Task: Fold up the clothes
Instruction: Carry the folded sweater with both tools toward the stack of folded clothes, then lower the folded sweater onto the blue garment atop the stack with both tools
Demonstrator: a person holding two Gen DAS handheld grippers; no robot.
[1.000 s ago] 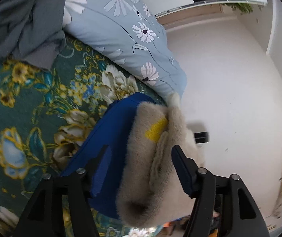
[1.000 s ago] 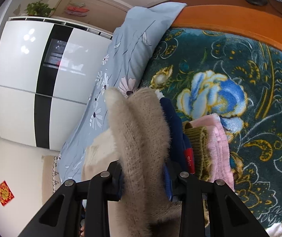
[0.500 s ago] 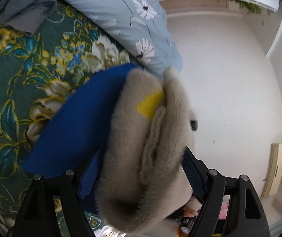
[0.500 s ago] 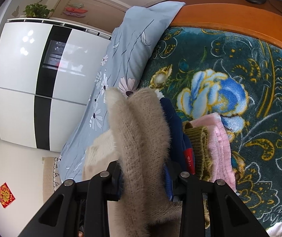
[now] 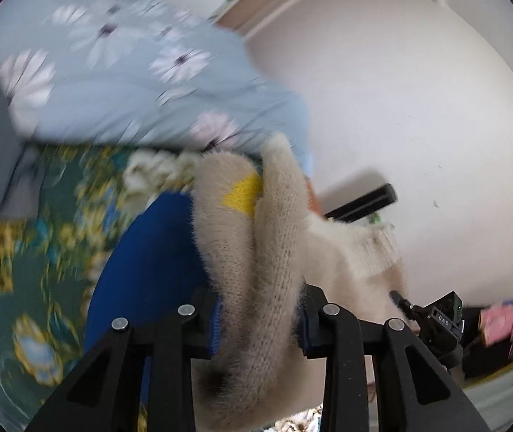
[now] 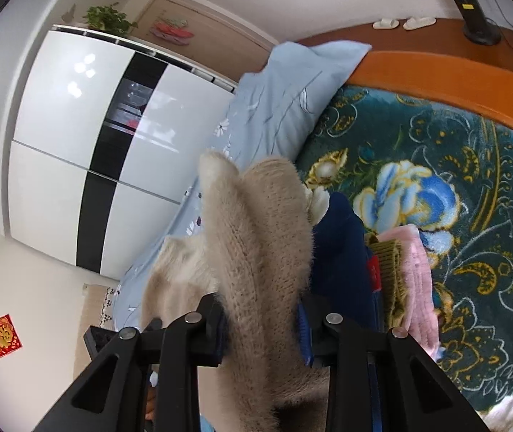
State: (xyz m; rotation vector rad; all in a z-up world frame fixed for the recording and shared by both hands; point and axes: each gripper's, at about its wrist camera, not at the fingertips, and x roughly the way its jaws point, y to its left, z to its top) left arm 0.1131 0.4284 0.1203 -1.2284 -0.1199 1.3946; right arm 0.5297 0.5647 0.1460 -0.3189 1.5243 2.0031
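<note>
The folded sweater [image 5: 256, 259] is located between the fingers of the left gripper [image 5: 260, 320]. A second garment [image 5: 148, 270] lies directly to its left. The blanket [image 5: 40, 216] is spread further left, with the pillow [image 5: 130, 90] positioned beyond it, ahead of the tool.

Fuzzy beige knit sweater [image 6: 260, 244], plush floral blanket [image 6: 472, 187], glossy white wardrobe [image 6: 58, 108]

We see a white-and-black wardrobe [image 6: 87, 165] with a potted plant [image 6: 107, 19] on top. A red paper decoration [image 6: 3, 334] hangs on the wall, and white slippers [image 6: 402, 22] sit on the wooden ledge [image 6: 454, 72].
</note>
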